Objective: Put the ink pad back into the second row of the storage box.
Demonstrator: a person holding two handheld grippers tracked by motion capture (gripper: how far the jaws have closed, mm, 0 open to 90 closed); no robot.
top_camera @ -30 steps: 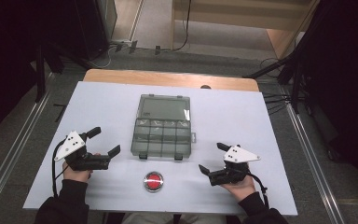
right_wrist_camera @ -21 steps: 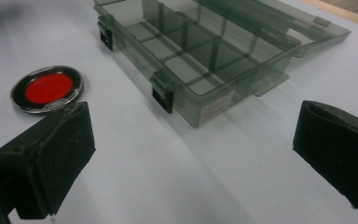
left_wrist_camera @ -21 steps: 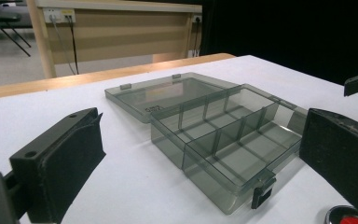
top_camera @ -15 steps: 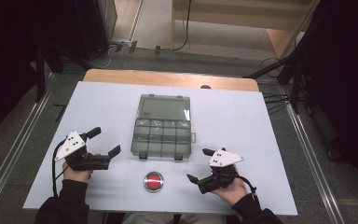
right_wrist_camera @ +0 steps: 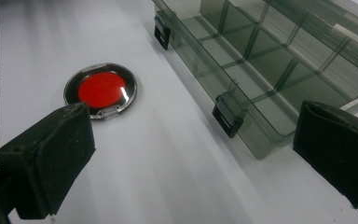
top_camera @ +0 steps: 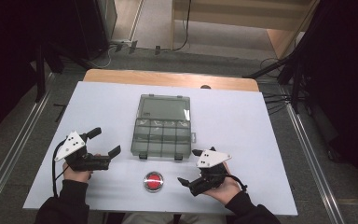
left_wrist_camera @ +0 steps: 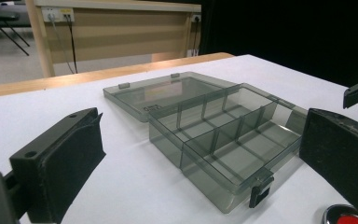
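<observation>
Beside open organizer box [top_camera: 163,126], red button [top_camera: 154,181]

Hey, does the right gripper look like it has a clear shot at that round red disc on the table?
Probably yes. The right gripper is open and turned toward the red disc, with bare table between them.

Organiser box: the smoke-grey transparent plastic compartment box [top_camera: 162,128] is smooth and glossy, with opaque dark plastic latches.
Disc: the round red disc with a clear glossy rim [right_wrist_camera: 100,91] looks like shiny plastic.
Table cover: the white table surface [top_camera: 242,121] is matt and smooth.
Jaw pads: matt black, slightly rough.
Table edge: the light wooden table edge [top_camera: 168,79] is matt.
</observation>
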